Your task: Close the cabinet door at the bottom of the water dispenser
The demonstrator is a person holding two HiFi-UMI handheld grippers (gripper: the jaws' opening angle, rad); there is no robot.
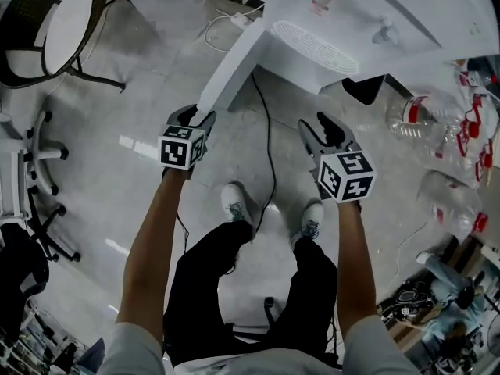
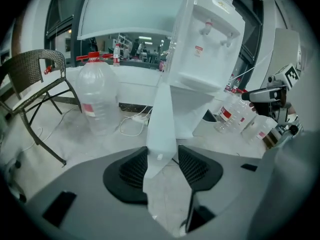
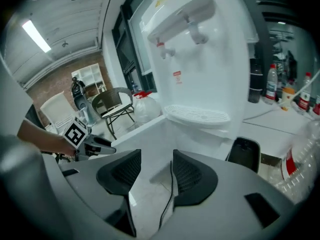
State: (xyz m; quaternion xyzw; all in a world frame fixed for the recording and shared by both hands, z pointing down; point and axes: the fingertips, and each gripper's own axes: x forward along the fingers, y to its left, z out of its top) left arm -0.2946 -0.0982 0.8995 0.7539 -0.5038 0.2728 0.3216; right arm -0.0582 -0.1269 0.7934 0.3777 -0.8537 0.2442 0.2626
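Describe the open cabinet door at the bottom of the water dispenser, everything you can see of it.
The cabinet door is a plain white flat panel, smooth like plastic or painted metal. It is hinged low on the water dispenser, swung wide open and standing upright. A small white catch sits near its free edge. That edge stands between the open jaws of the left gripper; whether a pad touches it is unclear.

Three cameras, all close on the water dispenser (image 1: 367,22).
Head view: steeply down from above. Left gripper view: low, edge-on to the open cabinet door (image 2: 161,119). Right gripper view: low, facing its inner side. All three share dispenser and door.
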